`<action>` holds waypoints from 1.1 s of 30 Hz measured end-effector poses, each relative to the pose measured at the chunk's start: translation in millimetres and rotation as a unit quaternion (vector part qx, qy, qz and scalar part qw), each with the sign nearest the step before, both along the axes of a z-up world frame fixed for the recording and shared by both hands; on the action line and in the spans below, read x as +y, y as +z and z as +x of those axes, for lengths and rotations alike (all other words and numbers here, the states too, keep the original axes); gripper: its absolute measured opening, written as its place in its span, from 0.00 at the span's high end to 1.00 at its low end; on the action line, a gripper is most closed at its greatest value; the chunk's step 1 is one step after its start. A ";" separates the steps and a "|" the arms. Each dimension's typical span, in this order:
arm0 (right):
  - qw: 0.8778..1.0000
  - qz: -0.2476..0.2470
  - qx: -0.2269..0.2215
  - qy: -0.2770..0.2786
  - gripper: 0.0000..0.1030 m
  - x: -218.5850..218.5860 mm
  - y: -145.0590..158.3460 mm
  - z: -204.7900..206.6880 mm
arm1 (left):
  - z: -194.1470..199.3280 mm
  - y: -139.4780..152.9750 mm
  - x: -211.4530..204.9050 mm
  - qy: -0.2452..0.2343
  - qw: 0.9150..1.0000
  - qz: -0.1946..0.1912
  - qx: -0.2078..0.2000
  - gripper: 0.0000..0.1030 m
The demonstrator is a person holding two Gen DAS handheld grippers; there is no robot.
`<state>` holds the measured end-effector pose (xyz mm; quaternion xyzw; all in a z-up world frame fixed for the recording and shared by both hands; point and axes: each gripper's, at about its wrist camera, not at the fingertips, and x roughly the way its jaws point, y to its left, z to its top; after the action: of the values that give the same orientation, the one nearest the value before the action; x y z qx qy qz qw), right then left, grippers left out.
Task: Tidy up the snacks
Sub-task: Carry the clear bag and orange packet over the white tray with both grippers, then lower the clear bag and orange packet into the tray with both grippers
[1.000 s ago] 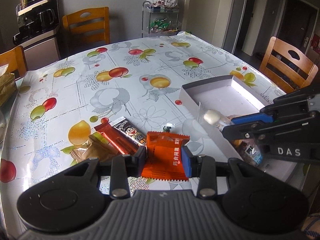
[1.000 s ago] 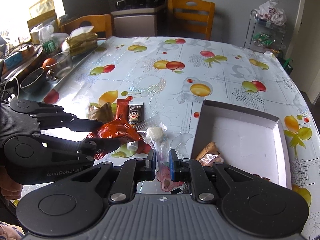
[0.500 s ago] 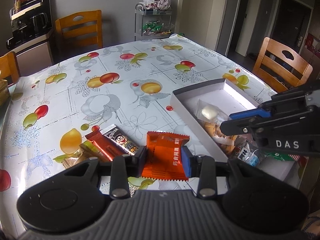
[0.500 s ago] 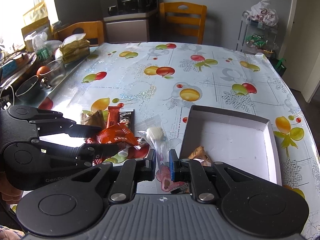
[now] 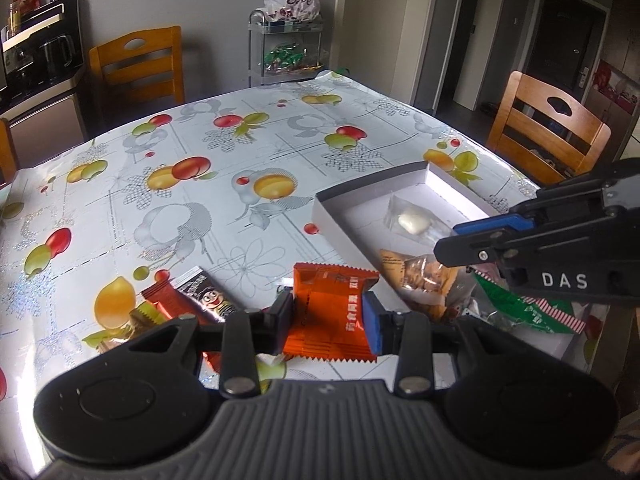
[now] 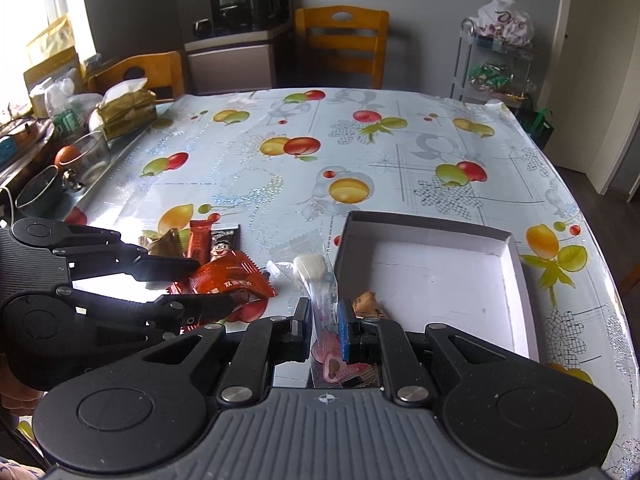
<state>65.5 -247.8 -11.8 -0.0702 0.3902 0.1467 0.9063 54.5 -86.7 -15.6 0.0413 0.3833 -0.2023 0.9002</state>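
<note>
Claws tilt downward, left (image 5: 328,314) gripping orange packet (image 5: 330,312).

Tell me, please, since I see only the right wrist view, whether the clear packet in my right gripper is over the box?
Observer: Yes. From the left wrist view, the clear packet held by the right gripper appears to hang over the inside of the white box.
Operator: Thank you. What lies in the box behind my gripper?
Observer: A brown cracker packet and a green packet with a red-striped edge lie at that end.
Operator: How does the left gripper hold the orange packet?
Observer: The left gripper has one pad pressed on each side of the orange packet.
</note>
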 end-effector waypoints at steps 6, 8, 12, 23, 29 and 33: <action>1.000 0.000 -0.001 -0.012 0.85 -10.5 0.7 -0.7 | 4.1 0.9 -11.4 -0.012 1.000 -0.004 -0.002 0.66; 1.000 0.000 -0.002 -0.016 0.85 -14.9 0.8 -1.4 | 4.8 1.1 -15.8 -0.016 1.000 -0.006 -0.003 0.66; 1.000 -0.002 -0.002 -0.022 0.85 -22.4 0.9 -2.1 | 7.7 1.5 -24.7 -0.023 1.000 -0.010 -0.004 0.66; 0.999 -0.001 -0.003 -0.035 0.85 -38.7 0.6 3.2 | 13.6 2.9 -38.2 -0.030 0.999 -0.011 -0.006 0.66; 0.999 -0.001 0.000 -0.036 0.85 -43.6 -0.8 6.9 | 20.3 2.0 -49.9 -0.036 0.999 -0.011 -0.005 0.66; 0.999 -0.002 0.002 -0.037 0.85 -47.6 -1.9 10.3 | 23.9 1.0 -54.9 -0.038 0.999 -0.013 -0.004 0.66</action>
<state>75.9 -295.5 -13.8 -0.0573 0.3950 0.1126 0.9100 78.4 -141.6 -14.5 0.0452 0.3752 -0.2409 0.8939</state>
